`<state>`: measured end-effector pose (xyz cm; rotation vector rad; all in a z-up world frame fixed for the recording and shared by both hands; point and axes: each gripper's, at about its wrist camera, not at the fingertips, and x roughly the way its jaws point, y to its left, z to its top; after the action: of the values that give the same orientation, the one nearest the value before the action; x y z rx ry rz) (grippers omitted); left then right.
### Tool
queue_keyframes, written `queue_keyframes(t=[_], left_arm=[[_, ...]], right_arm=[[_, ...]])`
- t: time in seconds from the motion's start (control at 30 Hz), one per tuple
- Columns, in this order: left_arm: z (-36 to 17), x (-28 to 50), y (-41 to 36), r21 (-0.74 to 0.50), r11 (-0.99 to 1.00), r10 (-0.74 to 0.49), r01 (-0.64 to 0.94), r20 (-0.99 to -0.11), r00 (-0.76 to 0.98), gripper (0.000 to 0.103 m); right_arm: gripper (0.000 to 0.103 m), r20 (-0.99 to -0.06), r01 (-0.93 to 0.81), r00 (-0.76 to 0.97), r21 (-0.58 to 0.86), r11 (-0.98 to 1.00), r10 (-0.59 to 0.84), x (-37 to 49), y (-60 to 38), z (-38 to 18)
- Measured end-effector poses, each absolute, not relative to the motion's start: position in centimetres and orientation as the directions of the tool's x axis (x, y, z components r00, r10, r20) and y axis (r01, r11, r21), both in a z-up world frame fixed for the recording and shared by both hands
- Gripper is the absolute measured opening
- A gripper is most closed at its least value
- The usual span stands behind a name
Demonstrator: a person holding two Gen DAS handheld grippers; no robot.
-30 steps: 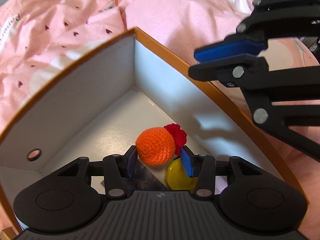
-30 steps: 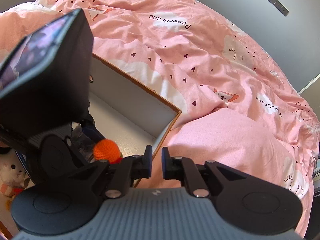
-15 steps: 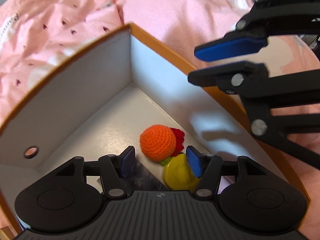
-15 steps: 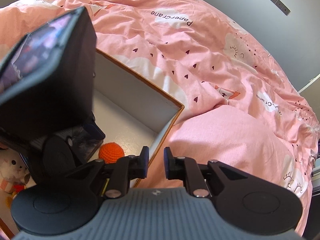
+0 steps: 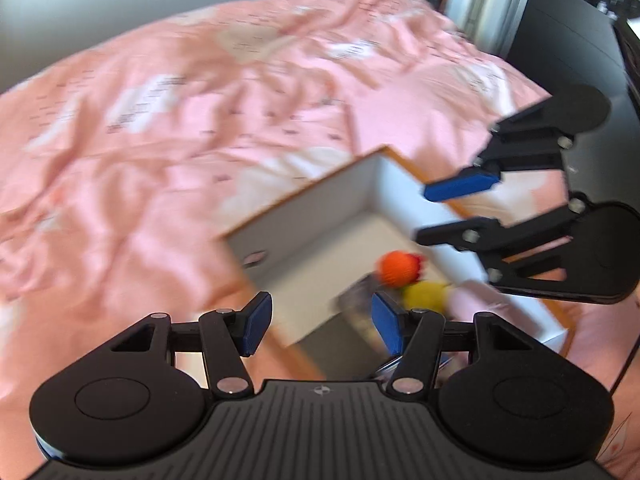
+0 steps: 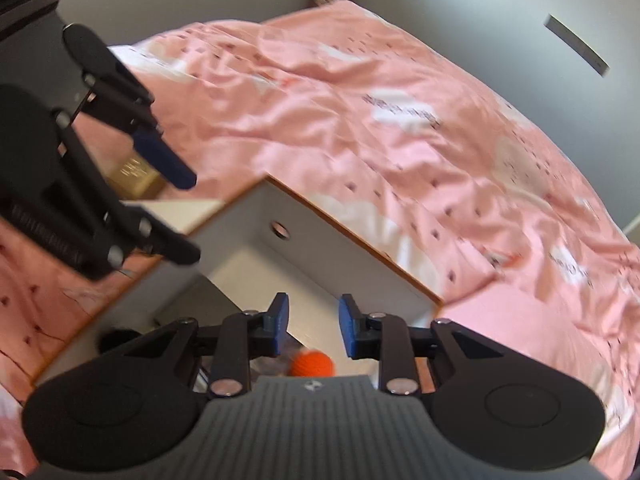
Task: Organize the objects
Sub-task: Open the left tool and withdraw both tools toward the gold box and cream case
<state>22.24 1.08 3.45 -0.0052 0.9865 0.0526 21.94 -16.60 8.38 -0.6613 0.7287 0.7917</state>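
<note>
Left wrist view: orange ball [image 5: 397, 269], round and axisless, lies in box [image 5: 316, 216]; both grippers released.

Left claw [image 5: 318, 326] angled downward, blue pads wide apart, nothing between them, jaws just opened further before levelling off. Right claw [image 6: 313, 326] also tilted down, pads parted by a moderate gap and gripping nothing, jaws just been opening. Each visible in the other's view, both black-framed, near each other, not touching.
</note>
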Motion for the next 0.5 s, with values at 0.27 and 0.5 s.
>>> queue_keyframes(t=[0.27,0.5], left_arm=[[3.6,18.1,6.5,0.113,0.979,0.180,-0.172,-0.875,0.450,0.068],[2.0,15.2,11.1,0.088,0.970,0.163,-0.225,-0.926,0.342,0.068]], right_arm=[[0.029,-0.789,-0.919,0.376,-0.253,0.301,0.485,17.5,-8.6,8.5],[0.033,-0.860,-0.956,0.295,-0.261,0.138,0.416,16.1,-1.7,4.6]])
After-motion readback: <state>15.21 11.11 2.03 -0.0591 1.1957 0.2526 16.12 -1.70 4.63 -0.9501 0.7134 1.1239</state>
